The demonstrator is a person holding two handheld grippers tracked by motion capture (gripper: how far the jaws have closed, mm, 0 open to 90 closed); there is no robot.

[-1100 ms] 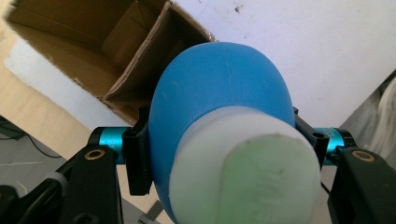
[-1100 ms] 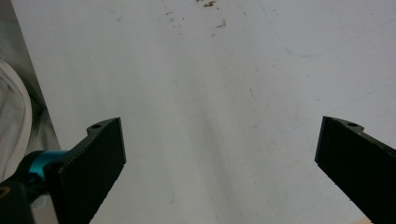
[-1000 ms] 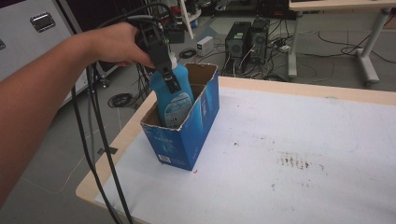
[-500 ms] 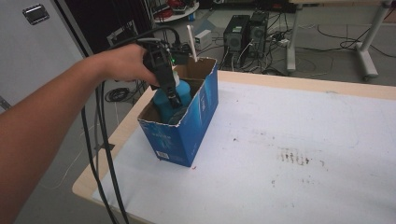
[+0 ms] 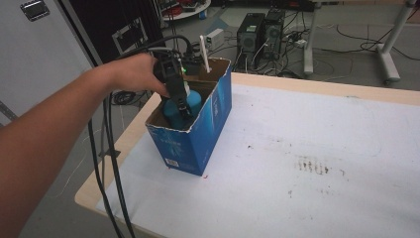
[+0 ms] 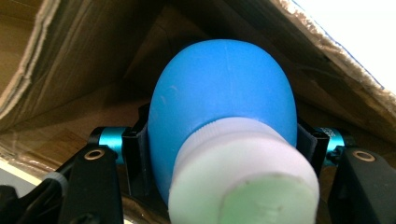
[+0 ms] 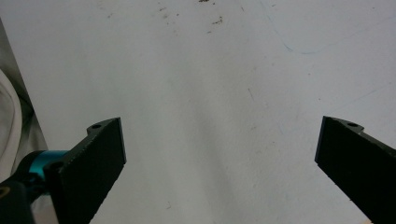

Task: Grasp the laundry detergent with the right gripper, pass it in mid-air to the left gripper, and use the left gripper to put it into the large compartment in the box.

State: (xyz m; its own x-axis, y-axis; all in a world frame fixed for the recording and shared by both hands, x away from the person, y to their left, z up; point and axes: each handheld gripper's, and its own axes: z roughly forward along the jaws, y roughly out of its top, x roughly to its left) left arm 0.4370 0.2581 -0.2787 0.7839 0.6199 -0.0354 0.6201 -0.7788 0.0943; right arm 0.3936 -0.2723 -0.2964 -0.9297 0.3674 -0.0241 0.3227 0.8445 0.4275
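While clamped by left gripper (image 5: 184,106), blue bottle (image 6: 224,107) inside box (image 5: 198,144)

The high view is evenly lit and fairly soft, with mild graininess. The white table cover (image 5: 317,148) is bright without glare, and the blue box (image 5: 198,134) casts a faint shadow toward 6 o'clock. The room at 12 o'clock is dimmer.

In the left gripper view the box interior is shaded and brownish; the blue bottle (image 6: 224,102) is evenly lit, its white cap (image 6: 243,182) at 6 o'clock is out of focus, and the corner at 2 o'clock is blown out.

The right gripper view is bright and flat, with the black jaws slightly blurred.
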